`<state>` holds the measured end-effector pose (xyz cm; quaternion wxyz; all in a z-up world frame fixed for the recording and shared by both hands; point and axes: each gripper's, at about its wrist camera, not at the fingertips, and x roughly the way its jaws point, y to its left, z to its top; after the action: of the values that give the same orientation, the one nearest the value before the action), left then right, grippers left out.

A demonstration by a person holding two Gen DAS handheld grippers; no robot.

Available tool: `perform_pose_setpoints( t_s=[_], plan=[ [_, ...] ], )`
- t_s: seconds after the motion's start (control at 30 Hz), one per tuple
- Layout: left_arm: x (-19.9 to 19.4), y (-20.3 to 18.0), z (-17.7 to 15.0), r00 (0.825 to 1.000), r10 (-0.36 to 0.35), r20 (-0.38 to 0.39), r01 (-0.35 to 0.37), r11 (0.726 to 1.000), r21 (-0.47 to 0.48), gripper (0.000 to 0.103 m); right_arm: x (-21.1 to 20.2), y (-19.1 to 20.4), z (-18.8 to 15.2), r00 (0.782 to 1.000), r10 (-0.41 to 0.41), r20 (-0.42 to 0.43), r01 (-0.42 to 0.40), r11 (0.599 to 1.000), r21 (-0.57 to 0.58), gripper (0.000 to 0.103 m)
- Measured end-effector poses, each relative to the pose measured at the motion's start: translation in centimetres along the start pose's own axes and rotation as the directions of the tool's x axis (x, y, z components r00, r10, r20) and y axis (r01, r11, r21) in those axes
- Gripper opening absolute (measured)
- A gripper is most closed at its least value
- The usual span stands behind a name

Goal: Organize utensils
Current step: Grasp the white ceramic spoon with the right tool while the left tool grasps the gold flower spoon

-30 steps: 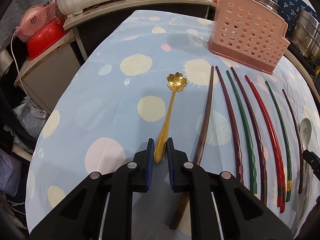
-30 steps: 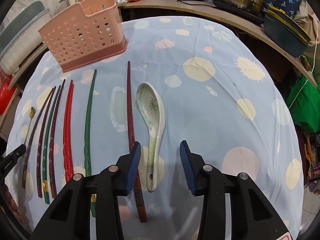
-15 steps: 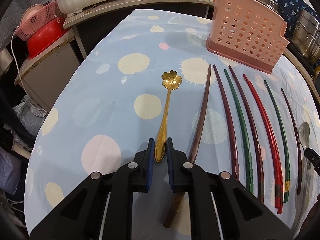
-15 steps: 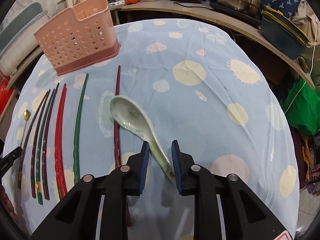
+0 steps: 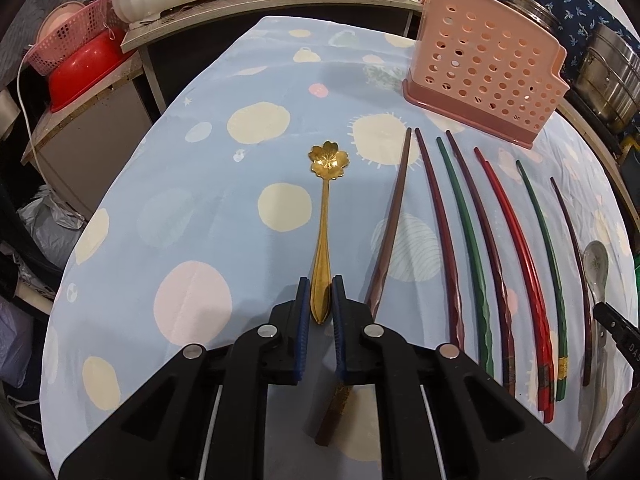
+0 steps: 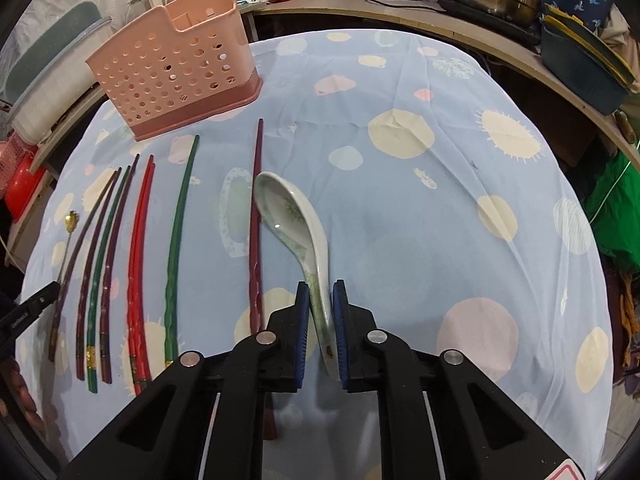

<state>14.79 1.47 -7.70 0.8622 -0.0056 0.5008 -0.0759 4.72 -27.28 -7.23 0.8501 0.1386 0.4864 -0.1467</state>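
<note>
Lifted ceramic spoon [image 6: 298, 232] — pink caddy [image 6: 176, 68] unfilled

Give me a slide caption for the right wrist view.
Right gripper clamps the ceramic spoon by its handle, beside a row of chopsticks, pink utensil basket ahead.

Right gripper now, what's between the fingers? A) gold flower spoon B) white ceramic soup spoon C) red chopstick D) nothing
B: the right gripper is shut on the handle of the white ceramic soup spoon, whose bowl sticks out ahead of the fingers.
</note>
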Motion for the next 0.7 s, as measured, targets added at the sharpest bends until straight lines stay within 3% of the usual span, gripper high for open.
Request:
perform_pose_setpoints(
  t_s=[0.7],
  plan=[
    [-4.6,-0.2,-0.5,0.998,-0.022,0.064,0.021,1.000,0.003,0.010,-4.0,0.6,-0.7,0.994,0.104,0.043,-0.105,0.994,0.014,0.008]
  ],
)
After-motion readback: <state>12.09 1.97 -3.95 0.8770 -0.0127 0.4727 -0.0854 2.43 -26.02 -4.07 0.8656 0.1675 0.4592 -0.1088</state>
